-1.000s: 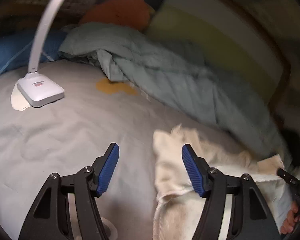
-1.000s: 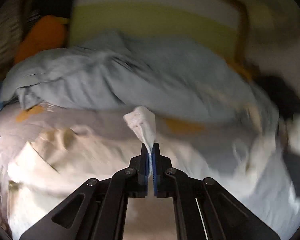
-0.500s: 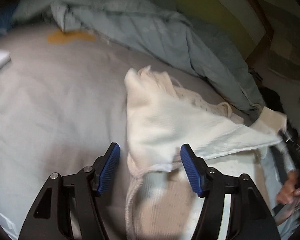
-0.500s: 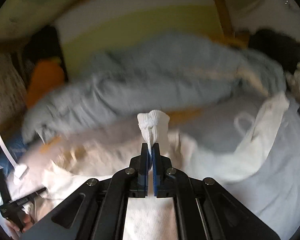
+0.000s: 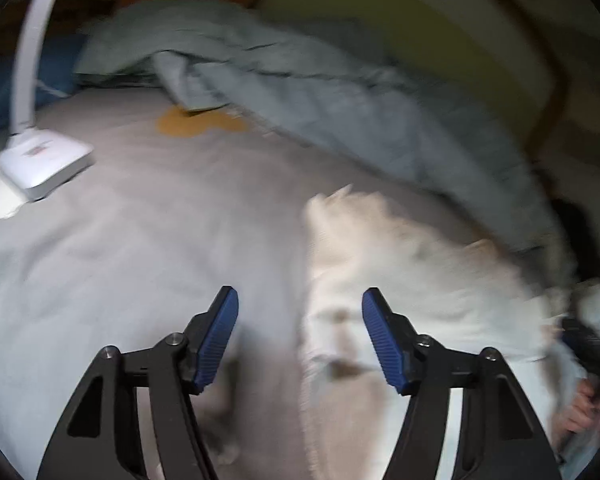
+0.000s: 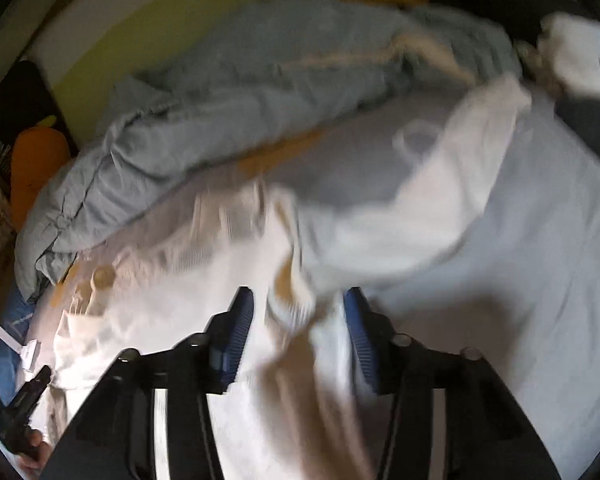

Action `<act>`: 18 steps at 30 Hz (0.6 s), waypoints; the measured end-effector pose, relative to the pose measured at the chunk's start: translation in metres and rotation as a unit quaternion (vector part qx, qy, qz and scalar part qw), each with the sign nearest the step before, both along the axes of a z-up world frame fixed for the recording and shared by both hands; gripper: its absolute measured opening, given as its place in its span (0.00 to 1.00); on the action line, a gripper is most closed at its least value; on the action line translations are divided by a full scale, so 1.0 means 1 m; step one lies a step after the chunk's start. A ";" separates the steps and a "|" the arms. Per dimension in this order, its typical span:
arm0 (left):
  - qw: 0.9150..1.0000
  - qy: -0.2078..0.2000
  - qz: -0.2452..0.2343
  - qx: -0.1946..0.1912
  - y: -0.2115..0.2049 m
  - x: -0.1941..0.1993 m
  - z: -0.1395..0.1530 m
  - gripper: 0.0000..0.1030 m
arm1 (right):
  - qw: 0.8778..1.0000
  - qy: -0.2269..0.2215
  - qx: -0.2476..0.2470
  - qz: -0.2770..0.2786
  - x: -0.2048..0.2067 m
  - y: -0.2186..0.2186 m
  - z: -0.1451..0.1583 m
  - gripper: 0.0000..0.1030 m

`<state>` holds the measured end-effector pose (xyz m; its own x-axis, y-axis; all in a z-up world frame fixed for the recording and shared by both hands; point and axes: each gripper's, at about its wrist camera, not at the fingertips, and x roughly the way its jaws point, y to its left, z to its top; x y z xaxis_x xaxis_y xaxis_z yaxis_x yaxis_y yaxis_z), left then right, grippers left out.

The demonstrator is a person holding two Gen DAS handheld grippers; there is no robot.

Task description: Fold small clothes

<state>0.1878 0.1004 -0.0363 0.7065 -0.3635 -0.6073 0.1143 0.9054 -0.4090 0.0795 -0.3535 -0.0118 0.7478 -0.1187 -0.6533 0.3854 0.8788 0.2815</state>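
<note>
Both grippers were open, neither gripping cloth.

The left gripper (image 5: 300, 336) hovered over the grey bedsheet (image 5: 140, 240), jaws spread wide with nothing between them. The cream garment (image 5: 400, 272) lay ahead and to its right; the garment's near left edge ran roughly in line with the gap between the fingers, so the right finger sat over cloth and the left over bare sheet.

The right gripper (image 6: 298, 320) was also spread. A bunched fold of the same cream garment (image 6: 204, 288) sat between its blue pads (image 6: 238, 320), loose as far as could be judged; heavy motion blur made contact impossible to confirm.

In the right wrist view the garment ran diagonally, from the lower left near the left gripper up toward the far right, where a pale sleeve or strap (image 6: 480, 140) trailed away. Its long axis was therefore across both grippers rather than along them.

Judgement: the right gripper was nearer the bulk of the cloth and already straddled it; the left would need a short shift to its right to reach the edge. The blue-grey duvet (image 5: 320, 92) lay bunched beyond, touching the garment's far side. A white lamp base (image 5: 40, 160) stood far left, well apart.
</note>
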 end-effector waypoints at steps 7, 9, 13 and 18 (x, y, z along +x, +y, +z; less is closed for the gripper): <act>0.991 0.074 -0.039 0.104 -0.037 0.077 0.002 0.61 | 0.987 0.032 -0.095 0.125 0.055 0.009 0.019 0.38; 0.986 0.093 -0.067 0.122 -0.050 0.098 -0.009 0.60 | 0.975 0.075 -0.132 0.162 0.071 0.019 0.006 0.31; 0.985 0.090 -0.089 0.117 -0.062 0.115 -0.023 0.04 | 0.968 0.112 -0.181 0.134 0.085 0.021 -0.011 0.04; 0.996 -0.022 -0.043 0.072 -0.040 0.090 -0.008 0.03 | 0.968 -0.032 -0.221 0.114 0.059 0.036 0.020 0.03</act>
<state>0.2774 0.0600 -0.0439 0.7032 -0.3348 -0.6272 0.2083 0.9405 -0.2685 0.1384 -0.3173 0.0082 0.8242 -0.2037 -0.5284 0.1619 0.9789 -0.1249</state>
